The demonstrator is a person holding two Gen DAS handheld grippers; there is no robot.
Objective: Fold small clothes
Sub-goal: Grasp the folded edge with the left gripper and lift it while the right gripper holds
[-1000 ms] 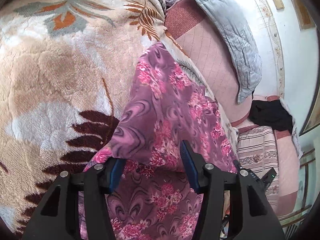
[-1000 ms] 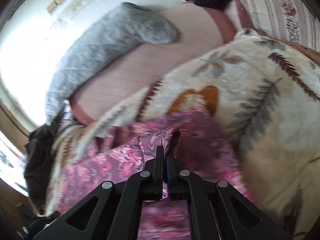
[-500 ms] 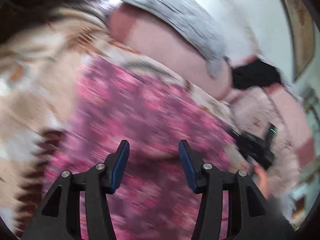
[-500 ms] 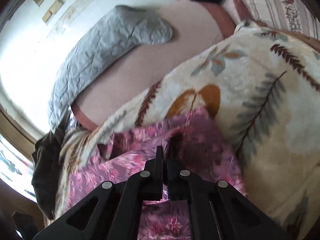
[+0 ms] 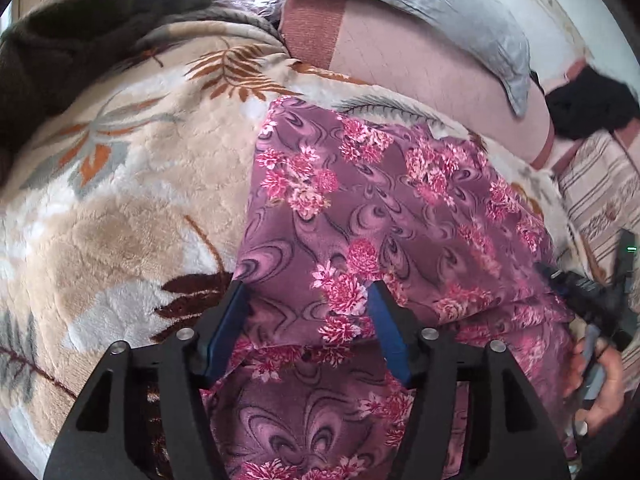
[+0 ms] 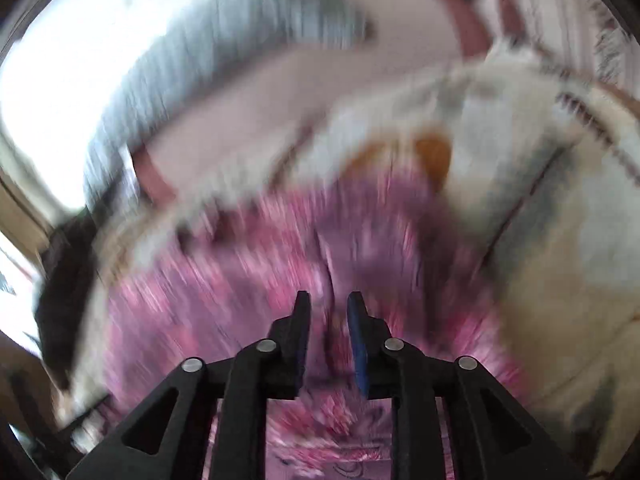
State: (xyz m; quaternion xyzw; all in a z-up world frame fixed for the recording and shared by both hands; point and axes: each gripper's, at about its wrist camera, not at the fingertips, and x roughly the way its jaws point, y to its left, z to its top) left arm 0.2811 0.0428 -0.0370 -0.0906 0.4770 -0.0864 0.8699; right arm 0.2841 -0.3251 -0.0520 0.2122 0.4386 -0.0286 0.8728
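A purple garment with pink flowers (image 5: 384,216) lies on a cream plush blanket (image 5: 120,208), its upper layer folded over a lower layer near me. My left gripper (image 5: 308,292) is open, its blue-padded fingers (image 5: 228,320) straddling the near folded edge. In the blurred right wrist view the same garment (image 6: 240,300) lies below my right gripper (image 6: 328,304), which is open with a small gap and holds nothing. The right gripper also shows at the left wrist view's right edge (image 5: 588,300), in a hand.
A grey quilted pillow (image 5: 420,4) and a pink mattress (image 5: 400,64) lie beyond the blanket. A dark brown cloth (image 5: 80,20) sits at the far left, a black cloth (image 5: 588,108) at the far right, and striped bedding (image 5: 600,192) to the right.
My right gripper was shut on the garment's edge and has let go, now slightly open and moving fast. My left gripper stayed open and swung to face across the flattened fold.
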